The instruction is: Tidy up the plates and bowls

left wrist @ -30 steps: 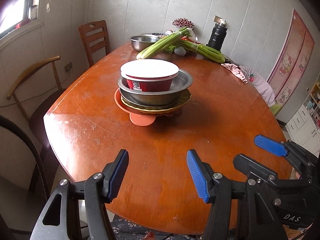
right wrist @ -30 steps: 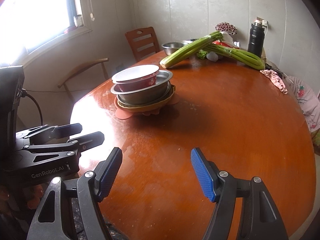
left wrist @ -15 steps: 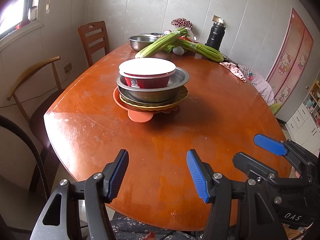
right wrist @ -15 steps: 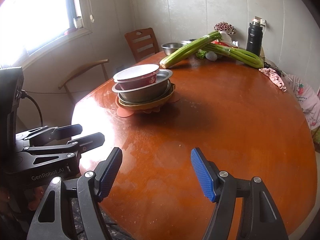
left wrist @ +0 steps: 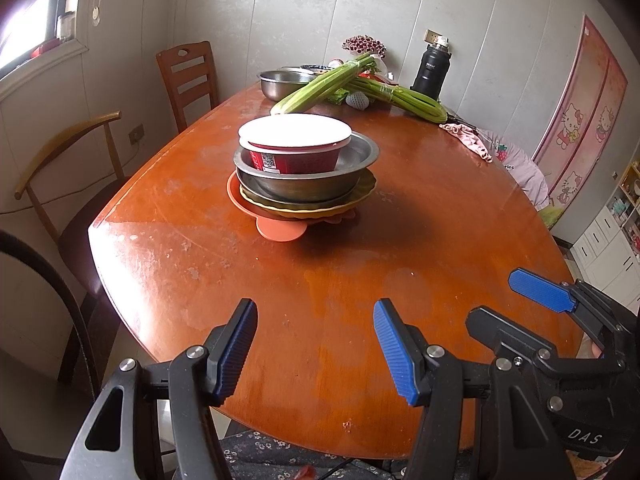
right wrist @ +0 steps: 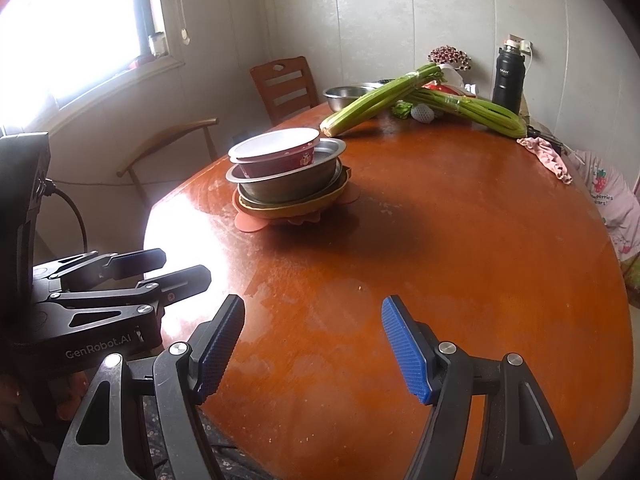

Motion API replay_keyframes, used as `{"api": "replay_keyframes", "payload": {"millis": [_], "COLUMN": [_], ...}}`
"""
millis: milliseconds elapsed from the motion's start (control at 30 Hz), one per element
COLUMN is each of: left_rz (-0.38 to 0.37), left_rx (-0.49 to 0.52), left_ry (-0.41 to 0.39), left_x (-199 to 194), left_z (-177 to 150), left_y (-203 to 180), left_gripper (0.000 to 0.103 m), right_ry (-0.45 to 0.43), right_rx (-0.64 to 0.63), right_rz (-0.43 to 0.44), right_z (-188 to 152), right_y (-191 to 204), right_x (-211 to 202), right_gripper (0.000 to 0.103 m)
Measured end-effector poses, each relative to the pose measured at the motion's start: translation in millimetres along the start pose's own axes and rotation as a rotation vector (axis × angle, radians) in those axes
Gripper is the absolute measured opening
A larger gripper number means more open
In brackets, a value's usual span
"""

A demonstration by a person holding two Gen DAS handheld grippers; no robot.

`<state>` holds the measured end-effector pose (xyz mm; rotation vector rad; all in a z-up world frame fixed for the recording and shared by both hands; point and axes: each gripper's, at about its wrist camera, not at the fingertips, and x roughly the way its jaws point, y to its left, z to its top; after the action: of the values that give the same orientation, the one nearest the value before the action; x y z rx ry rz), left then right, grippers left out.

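Observation:
A stack of dishes stands on the wooden table: a red bowl with a white inside in a steel bowl, on a yellow plate and an orange plate. The stack also shows in the right wrist view. My left gripper is open and empty over the near table edge, well short of the stack. My right gripper is open and empty beside it; it shows at the right of the left wrist view.
Another steel bowl, celery bunches, a black flask and a pink cloth lie at the table's far end. Wooden chairs stand on the left side by the window wall.
Both grippers have drawn back slightly from the stack and risen a little; the stack looks a bit farther away. Their jaws stay open.

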<state>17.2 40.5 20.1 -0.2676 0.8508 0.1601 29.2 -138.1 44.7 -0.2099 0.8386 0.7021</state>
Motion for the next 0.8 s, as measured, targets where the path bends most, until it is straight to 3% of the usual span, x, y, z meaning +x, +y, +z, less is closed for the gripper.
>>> {"api": "replay_keyframes", "payload": {"millis": [800], "left_rz": [0.028], "left_rx": [0.013], "left_ry": [0.011], "left_x": [3.6], "left_z": [0.9], "left_y": [-1.4], "left_gripper": [0.06], "right_ry": [0.009], "right_rx": [0.0], "right_rz": [-0.002], "right_z": [3.9], "right_y": [-3.4], "right_x": [5.4], "right_gripper": [0.073]}}
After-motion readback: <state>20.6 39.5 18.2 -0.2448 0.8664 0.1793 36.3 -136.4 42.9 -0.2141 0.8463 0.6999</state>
